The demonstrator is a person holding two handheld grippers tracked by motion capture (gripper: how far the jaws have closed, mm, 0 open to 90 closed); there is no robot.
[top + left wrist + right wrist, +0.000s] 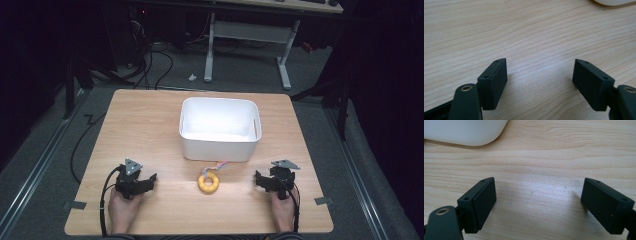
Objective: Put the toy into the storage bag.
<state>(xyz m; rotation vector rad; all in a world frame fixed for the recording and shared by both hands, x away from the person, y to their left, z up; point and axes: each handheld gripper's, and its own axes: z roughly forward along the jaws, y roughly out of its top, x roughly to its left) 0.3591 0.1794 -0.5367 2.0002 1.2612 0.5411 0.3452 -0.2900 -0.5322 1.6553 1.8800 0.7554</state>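
A wooden table [150, 115] is seen across the middle of the high view, its light grain also spread behind the jaws in both gripper views. A white bin [220, 129] is placed on it at the centre of the frame, slightly above the middle; its rounded lower corner is caught at the upper left of the right gripper view [466, 132], and a sliver of it at the upper right edge of the left gripper view [614, 2].

The left gripper [150, 179] is held at the lower left of the high view, resting on the table, with a hand [121, 207] wrapped behind it. In the left gripper view [540, 75] its jaws are seen spread wide apart, with bare wood between them. The right gripper [258, 179] is held at the lower right of the high view. In its own view [539, 195] the jaws are likewise parted widely, and nothing is gripped.

A small yellow ring [208, 182] with a multicoloured string [218, 166] is found at lower centre, just below the bin's near wall, between the two grippers and apart from both.
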